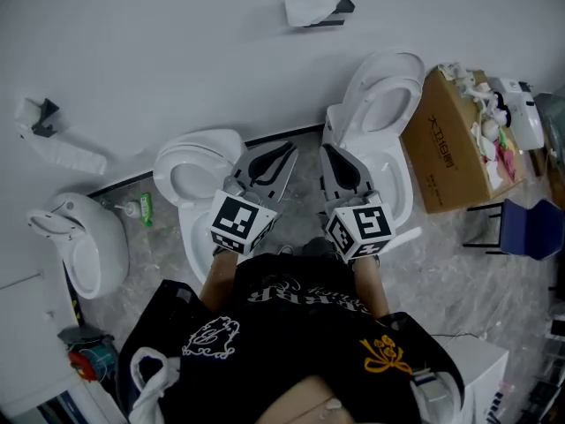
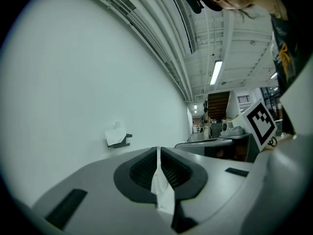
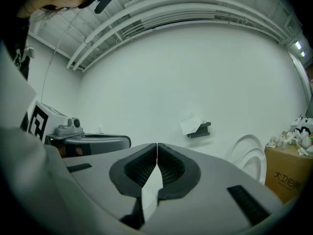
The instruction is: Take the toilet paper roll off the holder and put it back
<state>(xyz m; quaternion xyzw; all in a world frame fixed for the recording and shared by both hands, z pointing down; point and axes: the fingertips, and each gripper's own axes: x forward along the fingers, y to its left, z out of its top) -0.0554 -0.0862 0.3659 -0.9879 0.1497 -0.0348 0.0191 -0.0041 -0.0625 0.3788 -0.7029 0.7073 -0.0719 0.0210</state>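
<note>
Head view: grey left gripper (image 1: 284, 154) and grey right gripper (image 1: 332, 154), jaws pressed together, empty, aimed twelve o'clock. White toilet paper roll (image 1: 307, 9) on black wall holder (image 1: 341, 7), well apart at twelve (untouched). Risk: arriving closed, knocking or tearing loose sheet.

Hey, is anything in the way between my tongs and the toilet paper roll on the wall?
Nothing visible. Both gripper views show the toilet paper roll on its holder unobstructed across open air. The toilets sit lower, on the floor beneath that path.
</note>
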